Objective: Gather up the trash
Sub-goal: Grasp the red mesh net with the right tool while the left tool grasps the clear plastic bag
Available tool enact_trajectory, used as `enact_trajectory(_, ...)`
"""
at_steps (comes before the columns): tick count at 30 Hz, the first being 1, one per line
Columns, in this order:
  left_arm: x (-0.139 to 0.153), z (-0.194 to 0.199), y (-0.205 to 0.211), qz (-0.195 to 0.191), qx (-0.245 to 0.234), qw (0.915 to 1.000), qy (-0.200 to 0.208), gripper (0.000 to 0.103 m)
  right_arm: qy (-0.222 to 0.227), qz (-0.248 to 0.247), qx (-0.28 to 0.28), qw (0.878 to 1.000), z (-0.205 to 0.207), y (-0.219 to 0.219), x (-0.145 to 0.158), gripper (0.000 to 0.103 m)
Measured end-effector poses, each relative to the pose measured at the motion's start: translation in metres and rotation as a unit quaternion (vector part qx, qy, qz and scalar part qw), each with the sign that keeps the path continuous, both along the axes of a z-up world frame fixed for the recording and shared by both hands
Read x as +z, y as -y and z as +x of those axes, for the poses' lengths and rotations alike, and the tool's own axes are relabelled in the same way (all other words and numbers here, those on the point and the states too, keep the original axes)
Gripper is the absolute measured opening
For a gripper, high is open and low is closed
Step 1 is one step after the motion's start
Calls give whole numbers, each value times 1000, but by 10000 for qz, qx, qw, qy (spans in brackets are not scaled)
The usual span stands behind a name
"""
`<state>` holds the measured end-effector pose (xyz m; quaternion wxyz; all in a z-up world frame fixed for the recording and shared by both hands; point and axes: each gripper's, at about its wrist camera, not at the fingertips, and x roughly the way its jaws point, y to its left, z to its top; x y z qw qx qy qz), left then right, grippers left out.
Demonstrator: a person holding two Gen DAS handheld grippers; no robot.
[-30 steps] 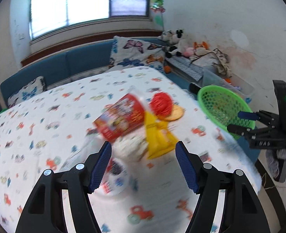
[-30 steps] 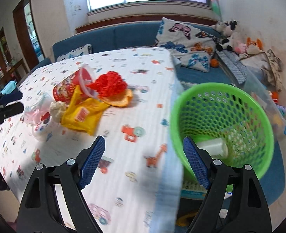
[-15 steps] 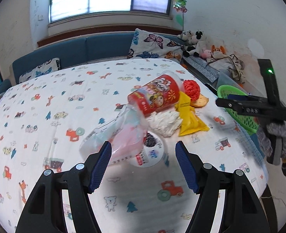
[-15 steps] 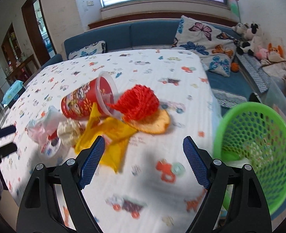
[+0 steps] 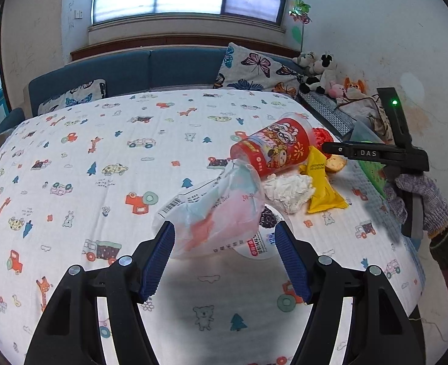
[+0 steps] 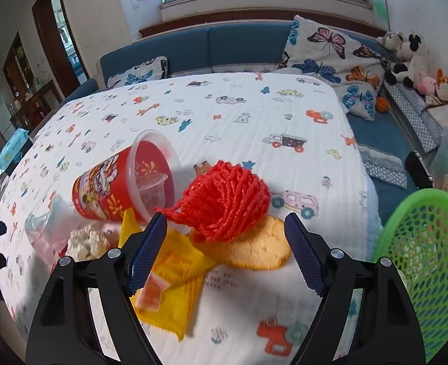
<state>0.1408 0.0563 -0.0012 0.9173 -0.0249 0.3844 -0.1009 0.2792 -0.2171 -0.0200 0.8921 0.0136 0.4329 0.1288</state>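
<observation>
Left wrist view: you're looking down across the tabletop (image 5: pixel 102 167) toward the window, close over the trash pile (image 5: pixel 272 182).
Right wrist view: you're facing the same pile (image 6: pixel 193 228) from its basket (image 6: pixel 430 258) side, closer.

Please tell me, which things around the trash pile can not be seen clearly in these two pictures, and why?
- Green basket: right wrist view, cut off by the picture's edge; its contents are unclear through the mesh.
- Round lid: left wrist view, mostly covered by the plastic bag; print too small to read.
- Orange disc: right wrist view, partly under the red mesh ball.
- Crumpled tissue: right wrist view, blurred.
</observation>
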Motion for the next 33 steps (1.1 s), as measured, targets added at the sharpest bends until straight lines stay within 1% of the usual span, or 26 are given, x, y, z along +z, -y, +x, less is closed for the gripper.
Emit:
enact_trajectory(3, -1, 2, -4, 34, 6, 10000, -19, 66, -74, 103, 63, 9999, 6, -1, -5, 79)
enact_trajectory(6, -4, 5, -8, 54, -1, 10000, -75, 66, -151, 119, 148, 9997, 11, -4, -11, 75)
enact_trajectory(9, -6, 8, -9, 130, -41, 9998, -109, 66, -200, 157, 167, 9995, 14, -5, -15, 63)
enact_trajectory(11, -8, 12, -8, 217, -83, 9996, -128, 65, -187, 184, 142, 9996, 14, -5, -15, 59)
enact_trajectory(13, -9, 18, -9, 260, -102, 9995, -135, 62, -166, 227, 144, 9995, 13, -3, -15, 48)
enact_trajectory(15, -11, 25, -12, 233, -106, 9995, -173, 60, -157, 283, 126, 9994, 11, -1, -13, 42)
enact_trajectory(20, -19, 44, -20, 251, -170, 9991, -303, 56, -76, 354, 53, 9993, 6, 7, -7, 37)
enact_trajectory(22, -23, 50, -21, 236, -228, 9987, -387, 54, -45, 416, 23, 9991, 4, 10, -3, 31)
enact_trajectory(26, -31, 57, -21, 228, -391, 9979, -467, 53, 16, 442, 12, 9990, -2, 12, 3, 31)
enact_trajectory(28, -33, 59, -19, 193, -493, 9973, -514, 47, 21, 440, 17, 9990, -5, 12, 5, 28)
enact_trajectory(33, -39, 61, -12, 237, -663, 9958, -591, 33, 61, 417, 13, 9991, -10, 12, 9, 27)
